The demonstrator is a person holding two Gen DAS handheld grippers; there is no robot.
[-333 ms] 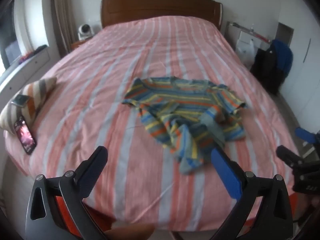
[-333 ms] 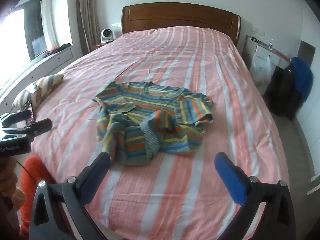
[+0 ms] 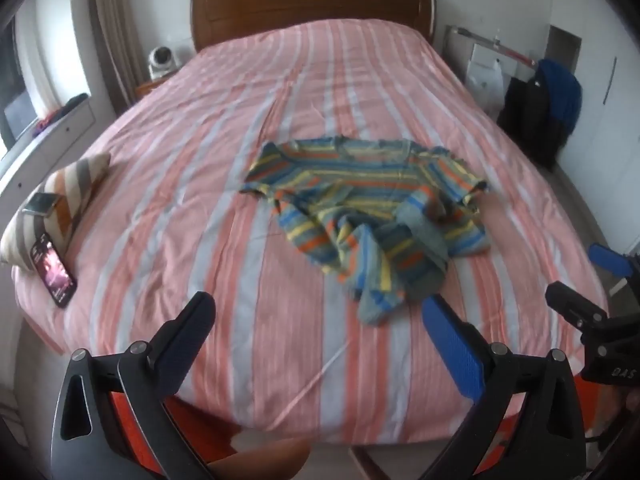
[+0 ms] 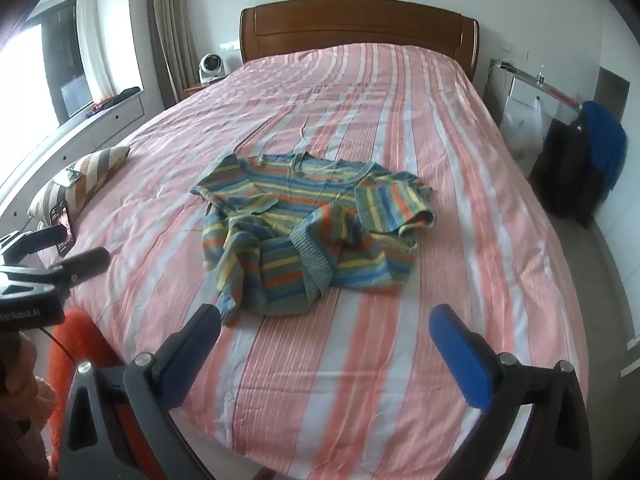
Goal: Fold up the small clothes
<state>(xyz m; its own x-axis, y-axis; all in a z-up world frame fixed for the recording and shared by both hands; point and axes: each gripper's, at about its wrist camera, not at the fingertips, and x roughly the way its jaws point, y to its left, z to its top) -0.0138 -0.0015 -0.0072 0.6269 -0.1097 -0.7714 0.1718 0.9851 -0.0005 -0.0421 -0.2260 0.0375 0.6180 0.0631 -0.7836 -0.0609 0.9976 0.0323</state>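
A small striped knit sweater (image 3: pixel 360 204) in blue, yellow and orange lies crumpled on the middle of the bed; it also shows in the right wrist view (image 4: pixel 308 224). Its neck end lies flat toward the headboard and its lower part is bunched toward me. My left gripper (image 3: pixel 316 328) is open and empty above the bed's foot edge, short of the sweater. My right gripper (image 4: pixel 326 340) is open and empty, just short of the sweater's near hem. Each gripper shows at the side of the other's view, the right one (image 3: pixel 588 280) and the left one (image 4: pixel 68 248).
The bed (image 3: pixel 248 264) has a pink and white striped cover and a wooden headboard (image 4: pixel 360 24). A striped cushion (image 3: pixel 60 196) and a phone (image 3: pixel 54 272) lie at its left edge. A rack with dark clothes (image 4: pixel 580 156) stands to the right. An orange seat (image 4: pixel 76 344) is below left.
Both grippers have shifted slightly; the sweater sits a little further right in the left wrist view. The sweater itself has not moved.
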